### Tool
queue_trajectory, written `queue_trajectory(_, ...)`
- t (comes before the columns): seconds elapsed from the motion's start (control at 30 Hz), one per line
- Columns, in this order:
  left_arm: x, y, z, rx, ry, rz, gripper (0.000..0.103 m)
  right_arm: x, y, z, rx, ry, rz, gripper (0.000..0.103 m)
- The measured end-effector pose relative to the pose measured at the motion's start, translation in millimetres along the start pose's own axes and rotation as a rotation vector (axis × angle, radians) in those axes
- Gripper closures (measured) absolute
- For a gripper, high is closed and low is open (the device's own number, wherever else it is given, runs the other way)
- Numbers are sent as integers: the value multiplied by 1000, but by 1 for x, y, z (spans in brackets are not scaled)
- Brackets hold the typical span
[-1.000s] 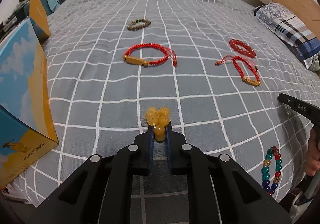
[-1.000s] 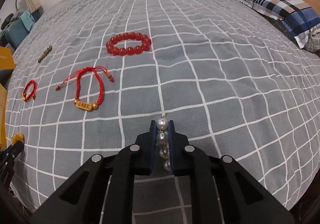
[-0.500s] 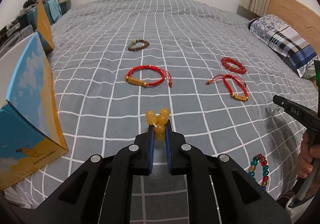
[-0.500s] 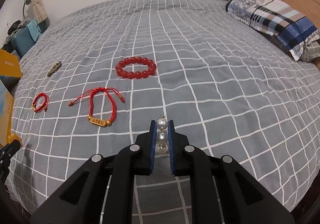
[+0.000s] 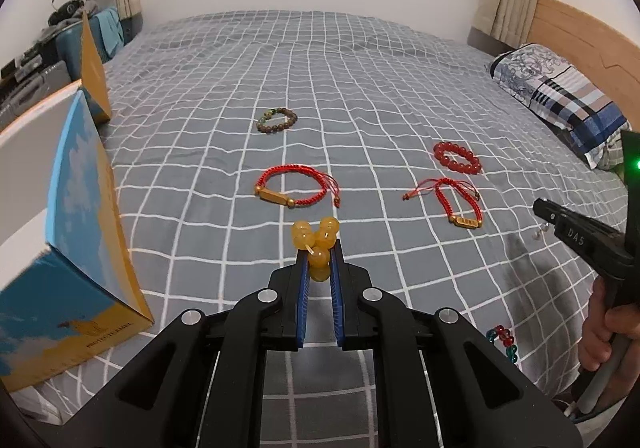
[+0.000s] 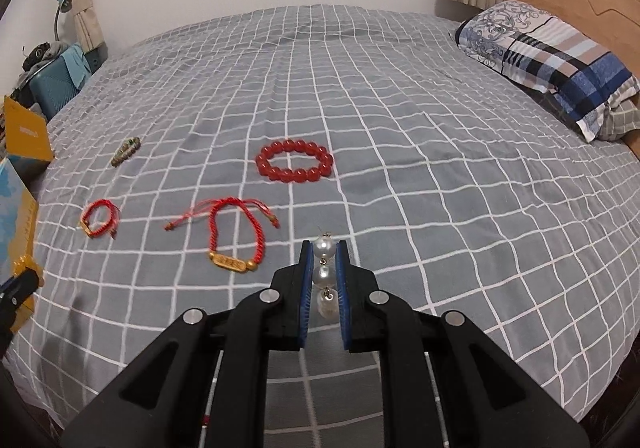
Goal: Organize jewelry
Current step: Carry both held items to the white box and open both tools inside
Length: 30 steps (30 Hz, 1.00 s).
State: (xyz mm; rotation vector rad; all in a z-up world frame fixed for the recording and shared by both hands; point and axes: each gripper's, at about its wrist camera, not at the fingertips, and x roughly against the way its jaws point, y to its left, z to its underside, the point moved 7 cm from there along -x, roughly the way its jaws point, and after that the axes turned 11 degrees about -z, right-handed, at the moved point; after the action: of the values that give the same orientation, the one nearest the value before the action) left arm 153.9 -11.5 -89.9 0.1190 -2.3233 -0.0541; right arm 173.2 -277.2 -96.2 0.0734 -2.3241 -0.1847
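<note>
With the left gripper (image 5: pixel 319 262) clamped on a yellow bead bracelet (image 5: pixel 316 242) and the right gripper (image 6: pixel 324 262) clamped on a pearl strand (image 6: pixel 323 275), both raised above the bed's (image 6: pixel 440 176) near edge, the carrying step is judged underway, and transfer to the open box (image 5: pixel 68 248) at the left edge seems needed next.

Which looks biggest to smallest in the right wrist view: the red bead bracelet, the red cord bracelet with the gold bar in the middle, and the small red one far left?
1. red cord bracelet, tails included; nearest the camera.
2. red bead bracelet, a close second.
3. small red bracelet, clearly smallest.
</note>
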Motion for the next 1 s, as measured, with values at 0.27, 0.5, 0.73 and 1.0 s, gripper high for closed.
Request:
queue_trajectory(0.27, 16, 24, -19, 32, -4, -3, 94, 16, 42, -27, 67, -27, -7, 92)
queue_trajectory(0.5, 48, 77, -44, 81, -50, -58, 94, 25, 112, -52, 145, -46, -74, 92)
queue_trajectory(0.73, 75, 170, -48, 164, -60, -184, 94, 34, 224, -62, 269, -72, -189, 92)
queue_trajectory(1.0, 90, 256, -29, 252, -22, -307, 94, 44, 355, -46, 391, -72, -345, 92)
